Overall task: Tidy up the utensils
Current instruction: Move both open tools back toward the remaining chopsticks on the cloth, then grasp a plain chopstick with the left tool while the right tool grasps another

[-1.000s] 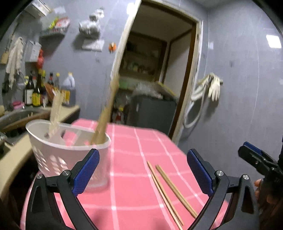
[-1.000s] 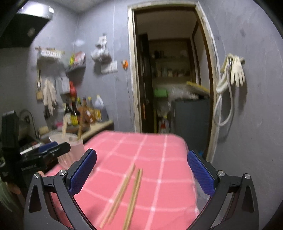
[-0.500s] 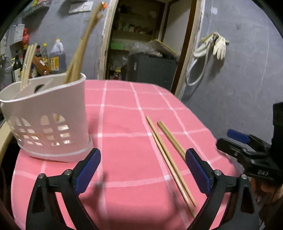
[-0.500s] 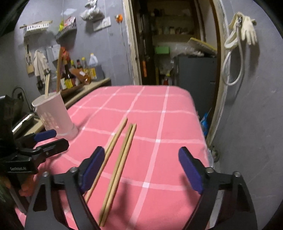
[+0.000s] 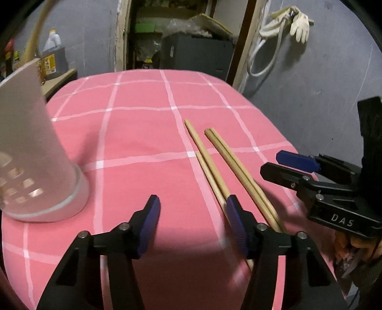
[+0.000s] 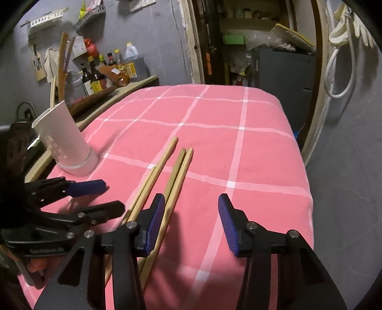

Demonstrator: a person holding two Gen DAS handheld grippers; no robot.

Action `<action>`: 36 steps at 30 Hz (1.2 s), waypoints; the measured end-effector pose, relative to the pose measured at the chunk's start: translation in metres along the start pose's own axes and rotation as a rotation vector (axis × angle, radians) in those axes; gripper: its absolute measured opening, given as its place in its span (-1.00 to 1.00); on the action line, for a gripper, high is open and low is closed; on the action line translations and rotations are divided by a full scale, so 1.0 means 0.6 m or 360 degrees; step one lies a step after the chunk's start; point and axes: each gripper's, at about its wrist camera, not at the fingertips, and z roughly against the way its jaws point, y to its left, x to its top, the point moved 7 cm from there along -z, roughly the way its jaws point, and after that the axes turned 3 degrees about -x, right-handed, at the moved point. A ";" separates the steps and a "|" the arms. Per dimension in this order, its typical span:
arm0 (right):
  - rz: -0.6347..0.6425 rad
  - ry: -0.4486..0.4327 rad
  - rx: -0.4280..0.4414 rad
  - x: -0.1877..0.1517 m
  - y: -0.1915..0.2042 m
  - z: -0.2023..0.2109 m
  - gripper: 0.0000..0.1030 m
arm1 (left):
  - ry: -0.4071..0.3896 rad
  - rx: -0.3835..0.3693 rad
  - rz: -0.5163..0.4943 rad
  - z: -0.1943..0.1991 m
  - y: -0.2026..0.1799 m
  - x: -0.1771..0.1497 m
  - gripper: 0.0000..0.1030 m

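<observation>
Pink checked tablecloth [image 5: 143, 133]: covering the table, white grid lines, draped over the far edge.

Wooden chopsticks [image 5: 210, 162]: four, lying flat on the cloth in two pairs, near-parallel, thick ends pointing away from the cameras; left pair [image 6: 155, 176] slightly staggered, right pair [image 6: 179, 171] side by side and touching.

White utensil holder [image 6: 66, 143]: upright on the cloth at the left, well apart from the loose chopsticks; perforated lower wall; holding chopsticks and a long wooden handle [image 6: 62, 62] that stand above the rim.

Left gripper [image 5: 192, 215]: black frame, blue pads, jaws closing, nothing between them but bare cloth; right-hand finger [image 5: 235, 219] over the near end of the left pair, contact not discernible.

Right gripper [image 6: 191, 218]: same make, jaws closing, only cloth between the pads; left-hand finger [image 6: 155, 219] over the near part of the right pair, contact not discernible.

Background: grey wall, open doorway [image 6: 250, 40], counter with sauce bottles [image 6: 98, 76], white gloves [image 5: 299, 20] and hose hung on the wall.
</observation>
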 end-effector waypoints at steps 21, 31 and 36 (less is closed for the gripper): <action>-0.0036 0.0152 0.0046 0.023 -0.001 -0.058 -0.47 | 0.0073 0.0066 -0.0023 -0.041 0.009 0.023 -0.59; 0.0021 0.0209 0.0016 0.026 0.009 -0.065 -0.53 | 0.0088 0.0044 0.0019 -0.034 0.022 0.026 -0.76; 0.0040 0.0275 0.0009 0.020 0.018 -0.079 -0.52 | 0.0101 0.0042 0.0023 -0.036 0.019 0.029 -0.76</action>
